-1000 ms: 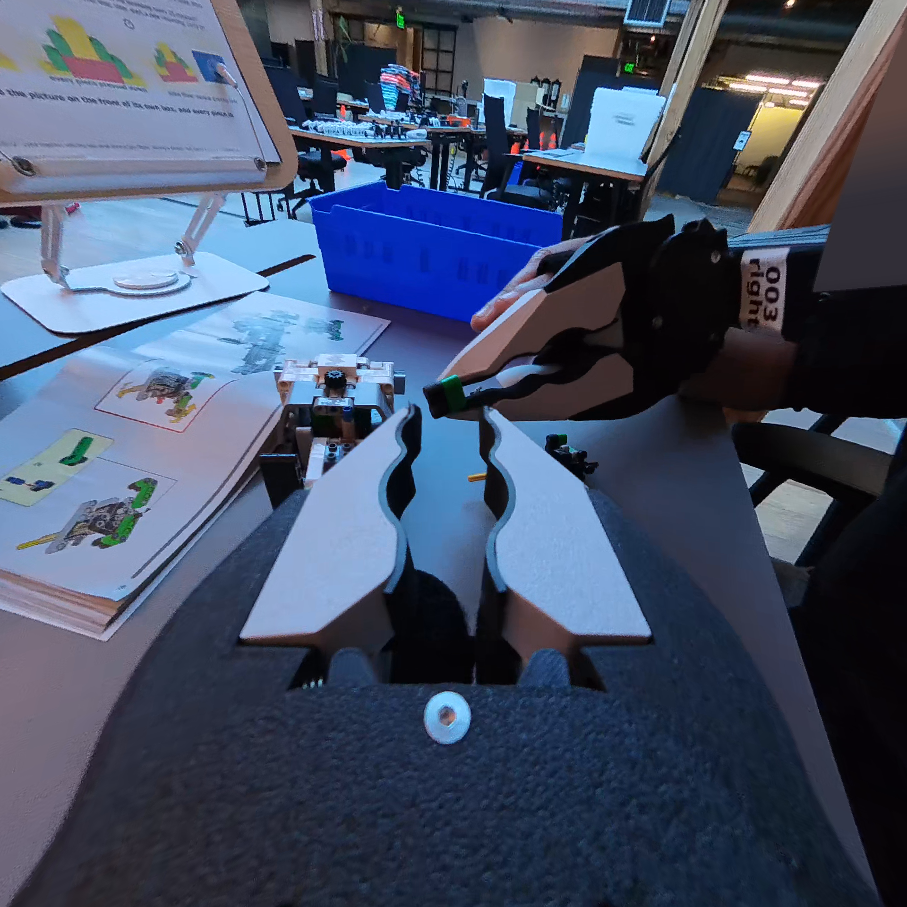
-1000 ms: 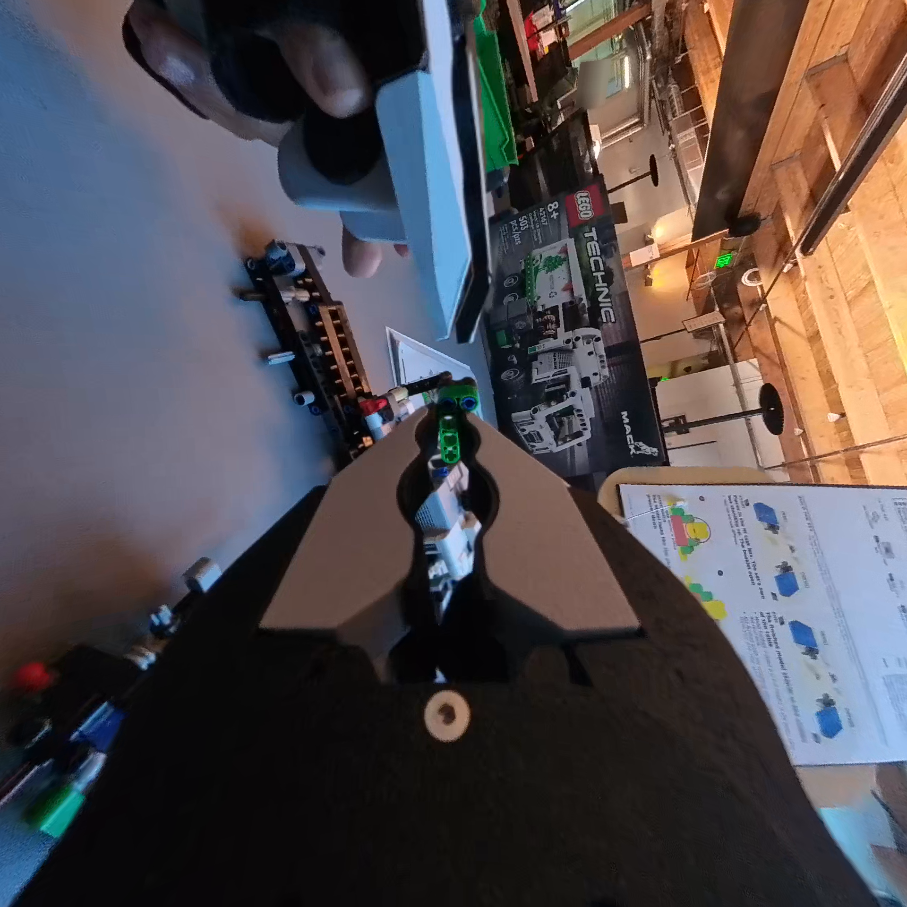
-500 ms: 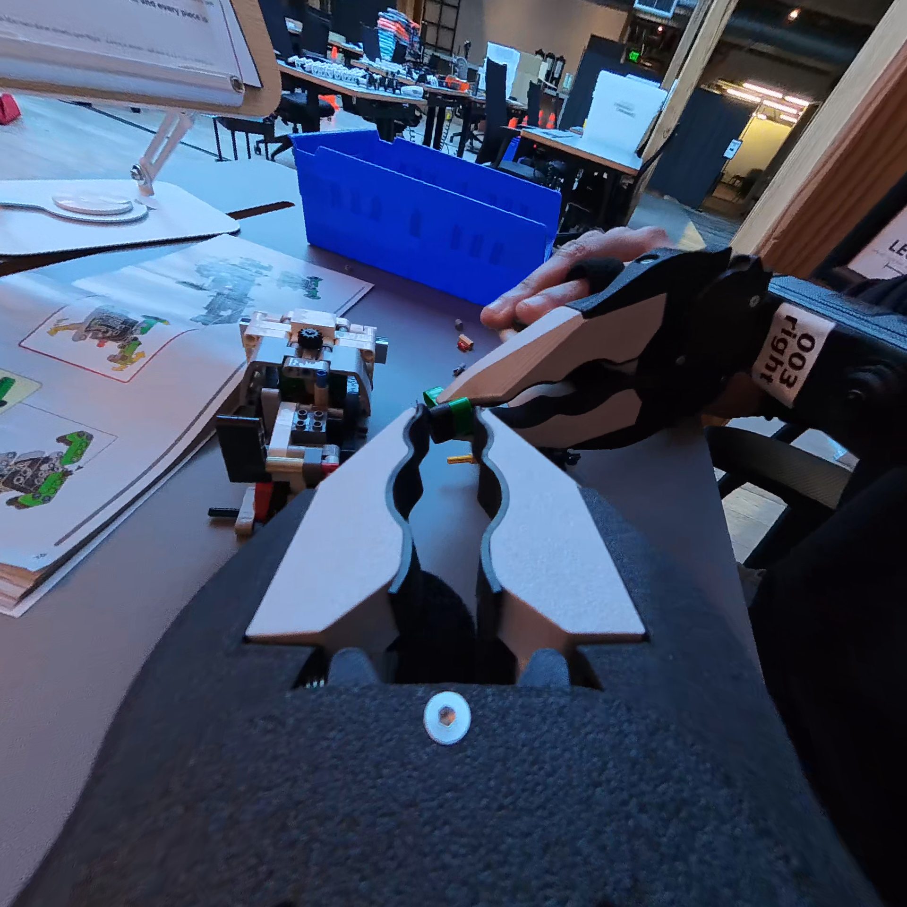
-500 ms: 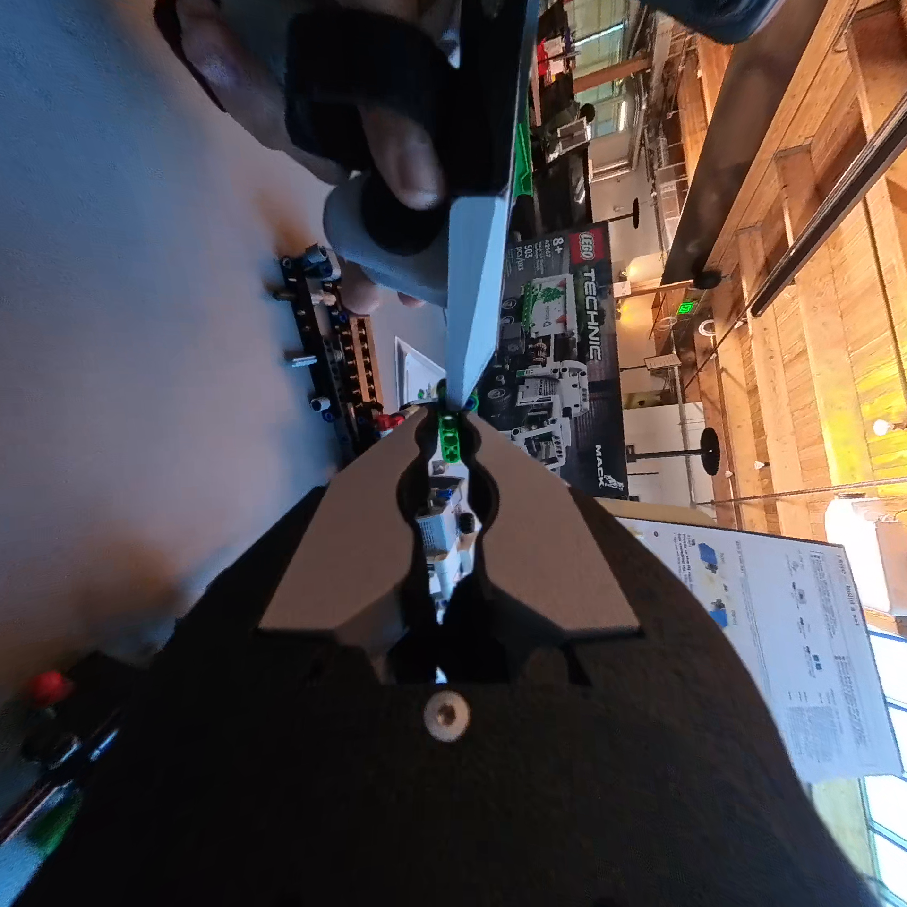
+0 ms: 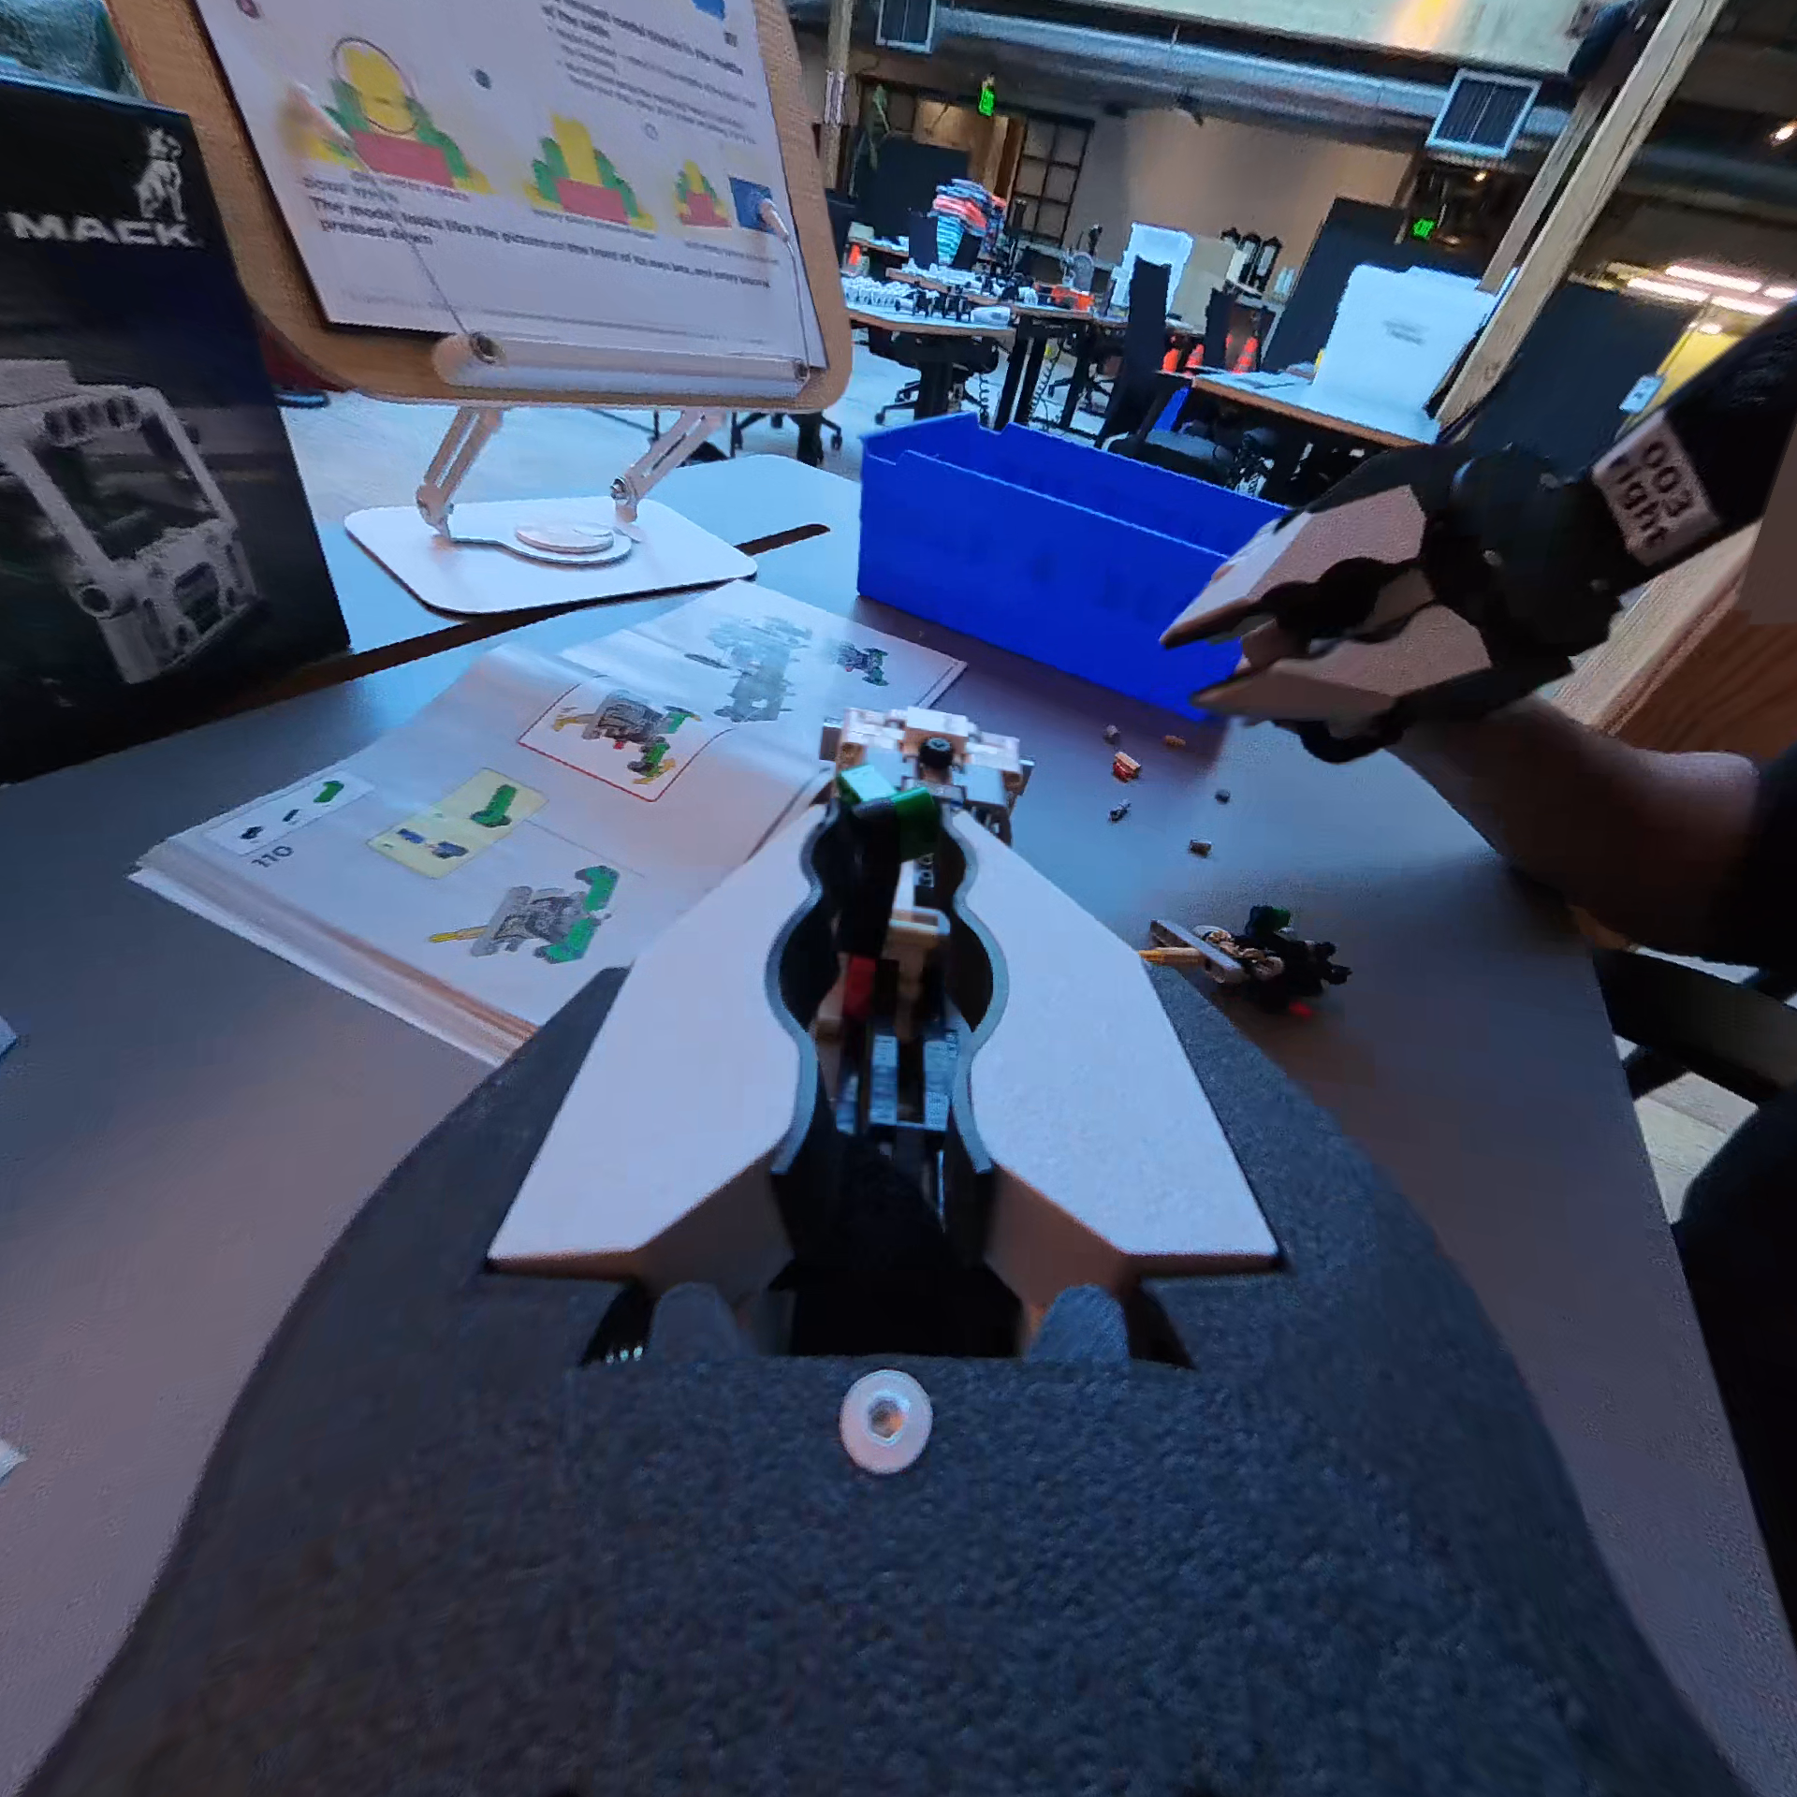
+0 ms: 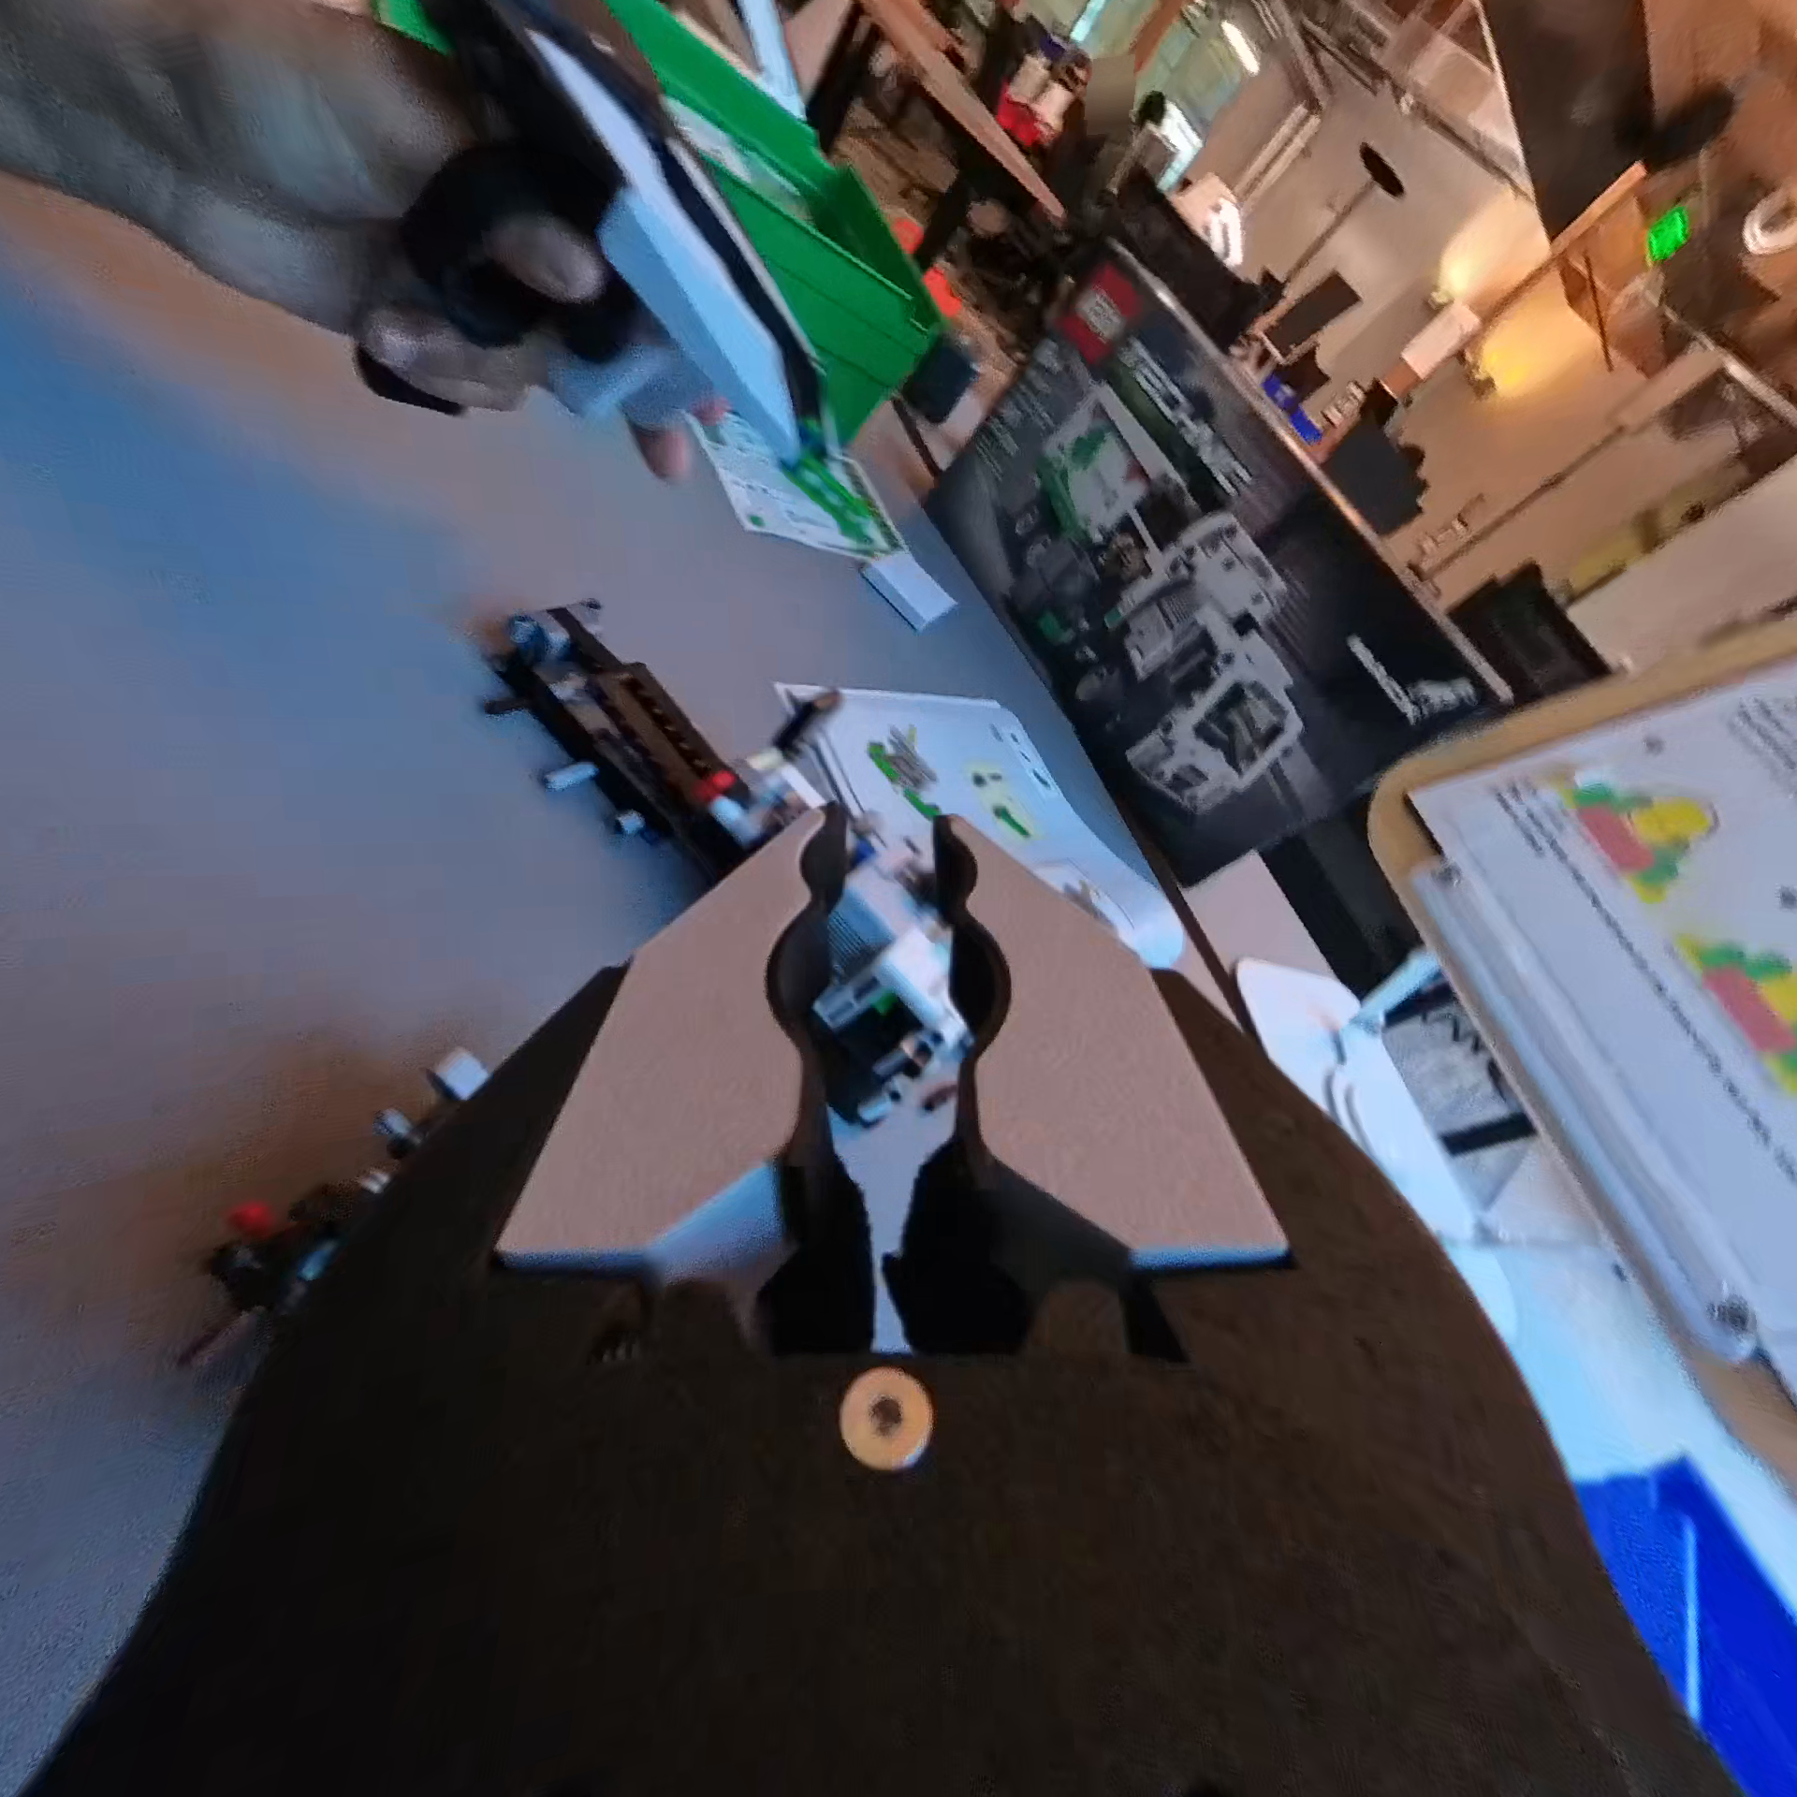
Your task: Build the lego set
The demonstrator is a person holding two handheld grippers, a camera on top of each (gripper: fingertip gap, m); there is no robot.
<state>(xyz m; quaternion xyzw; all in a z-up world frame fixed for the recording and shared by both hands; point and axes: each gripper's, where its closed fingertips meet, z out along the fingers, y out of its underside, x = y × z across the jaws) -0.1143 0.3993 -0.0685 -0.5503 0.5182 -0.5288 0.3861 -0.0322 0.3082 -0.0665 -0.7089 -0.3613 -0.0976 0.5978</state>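
While left claw [image 5: 885,827] grips green piece [image 5: 912,809], right claw [image 6: 883,841] parted

blurred lego box [image 6: 1206,622], green bin [image 6: 778,194] cut off

Blue bin [image 5: 1050,554] (green piece [image 5: 912,809])

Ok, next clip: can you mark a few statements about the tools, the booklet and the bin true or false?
1. The left tool grips a green piece. True.
2. The right tool holds a piece. False: it is open and empty.
3. The instruction booklet lies closed. False: it lies open on the table.
4. The blue bin stands on the table. True.
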